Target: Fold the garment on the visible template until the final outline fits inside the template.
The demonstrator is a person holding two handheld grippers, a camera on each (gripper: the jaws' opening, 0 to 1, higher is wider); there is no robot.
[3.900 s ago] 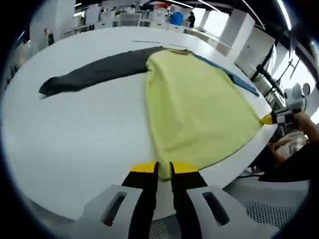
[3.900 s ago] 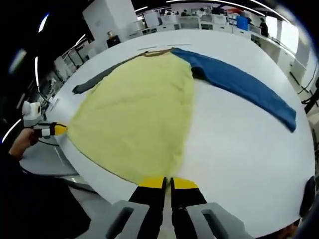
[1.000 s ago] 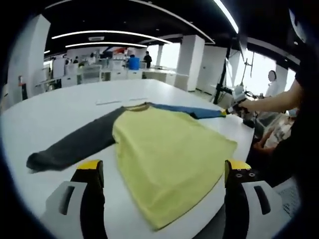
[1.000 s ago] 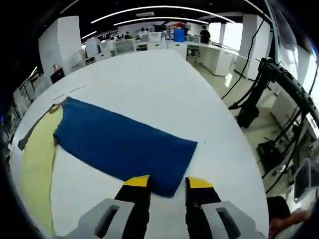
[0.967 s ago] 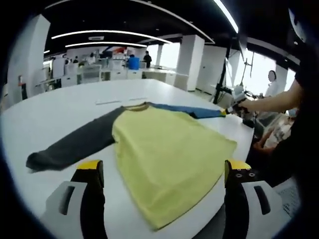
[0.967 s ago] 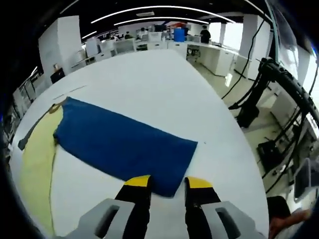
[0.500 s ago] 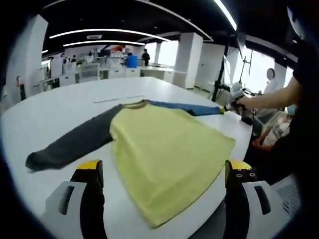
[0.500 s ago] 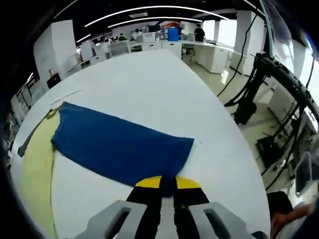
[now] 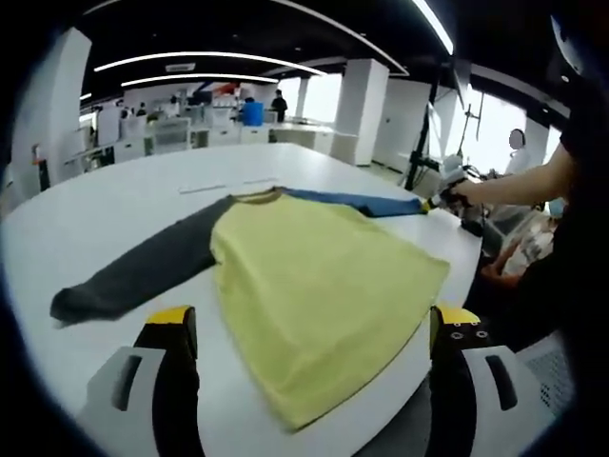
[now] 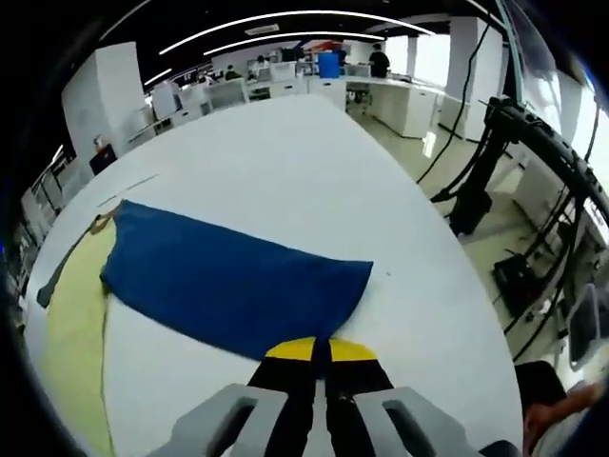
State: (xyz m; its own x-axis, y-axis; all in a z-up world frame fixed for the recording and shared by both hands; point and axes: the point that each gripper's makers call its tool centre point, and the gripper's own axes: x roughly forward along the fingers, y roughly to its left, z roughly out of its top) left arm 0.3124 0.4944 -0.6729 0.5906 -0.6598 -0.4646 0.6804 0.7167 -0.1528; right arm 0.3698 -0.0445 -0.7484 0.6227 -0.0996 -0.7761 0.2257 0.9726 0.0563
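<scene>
Since 1.0 s ago the right gripper [image 10: 320,350] has closed its jaws on the blue sleeve [image 10: 233,281] cuff, while the left gripper [image 9: 309,328] hovers spread wide over the yellow shirt [image 9: 314,281] lying flat on the white table [image 9: 86,224].

Open-plan office hall, dark ceiling [image 9: 285,29] with long curved light strips [image 9: 205,59]. White square columns [image 9: 360,109] between bright windows [image 9: 485,138] on one side. Rows of white desks [image 10: 285,88] at far end, people standing among them, blue bin [image 10: 329,65] nearby. Large white table [image 10: 285,162] in foreground. Black cables and stand [image 10: 495,162] over grey floor [image 10: 504,248].
</scene>
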